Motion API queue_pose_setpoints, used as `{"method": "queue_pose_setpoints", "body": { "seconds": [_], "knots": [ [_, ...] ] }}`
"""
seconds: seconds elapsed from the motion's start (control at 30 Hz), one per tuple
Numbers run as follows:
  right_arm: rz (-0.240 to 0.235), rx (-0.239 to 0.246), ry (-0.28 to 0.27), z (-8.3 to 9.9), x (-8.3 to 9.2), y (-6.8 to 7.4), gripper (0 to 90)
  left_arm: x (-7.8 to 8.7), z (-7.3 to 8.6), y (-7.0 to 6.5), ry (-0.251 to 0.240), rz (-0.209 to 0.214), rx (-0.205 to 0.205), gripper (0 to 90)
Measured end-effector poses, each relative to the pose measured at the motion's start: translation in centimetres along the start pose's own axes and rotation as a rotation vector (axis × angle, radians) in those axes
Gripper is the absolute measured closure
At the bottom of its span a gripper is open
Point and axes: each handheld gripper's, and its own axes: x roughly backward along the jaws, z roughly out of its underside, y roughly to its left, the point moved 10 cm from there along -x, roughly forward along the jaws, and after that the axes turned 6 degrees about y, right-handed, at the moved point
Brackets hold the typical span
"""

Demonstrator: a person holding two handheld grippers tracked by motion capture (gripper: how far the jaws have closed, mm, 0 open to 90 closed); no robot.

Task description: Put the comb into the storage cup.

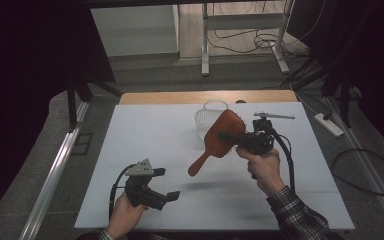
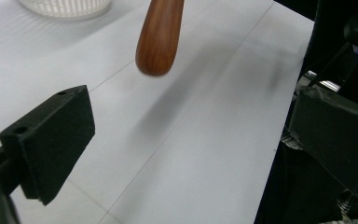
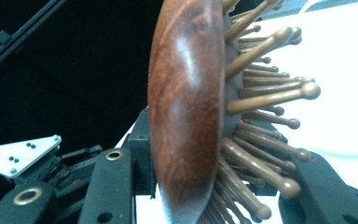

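Observation:
A brown wooden hairbrush (image 1: 219,136) hangs tilted above the middle of the white table (image 1: 145,135), head up and handle pointing down to the left. My right gripper (image 1: 227,136) is shut on the brush's head. In the right gripper view the head (image 3: 186,107) stands edge-on between the jaws, its wooden bristles (image 3: 261,102) pointing right. My left gripper (image 1: 166,184) sits near the front left of the table, open with nothing between its fingers. In the left gripper view (image 2: 193,140) the brush handle's rounded end (image 2: 156,42) hangs ahead of the wide-apart jaws.
A white slotted basket (image 1: 211,120) stands at the back of the table behind the brush, and its base (image 2: 65,7) appears in the left gripper view. A power strip (image 1: 330,125) and cables lie on the floor to the right.

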Motion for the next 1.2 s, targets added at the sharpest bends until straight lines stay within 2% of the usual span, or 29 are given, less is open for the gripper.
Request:
{"method": "queue_pose_setpoints", "body": {
  "seconds": [0.17,0.4,0.5,0.7,0.9,1.03,1.2],
  "knots": [
    [-0.010,-0.011,-0.017,-0.7,0.2,-0.3,53.9,0.9,0.5,0.4,-0.003,-0.033,0.017,0.0],
    [0.016,-0.010,-0.038,-2.1,0.4,-0.9,53.9,2.2,2.0,1.0,0.016,-0.078,0.038,0.0],
    [0.023,-0.009,-0.044,-2.5,0.5,-1.1,53.9,2.6,2.5,1.2,0.016,-0.083,0.054,0.0],
    [0.026,-0.012,-0.054,-3.3,0.6,-1.2,53.9,3.5,3.2,1.6,0.018,-0.106,0.061,0.0],
    [0.032,-0.011,-0.069,-4.3,0.9,-1.4,53.9,4.7,4.4,2.1,0.032,-0.169,0.059,0.0],
    [0.037,-0.013,-0.074,-4.7,0.9,-1.6,53.9,5.2,5.1,2.3,0.032,-0.174,0.081,0.0],
    [0.048,-0.016,-0.079,-5.2,0.7,-1.9,53.9,5.7,5.5,2.4,0.028,-0.194,0.083,0.0]
  ]
}}
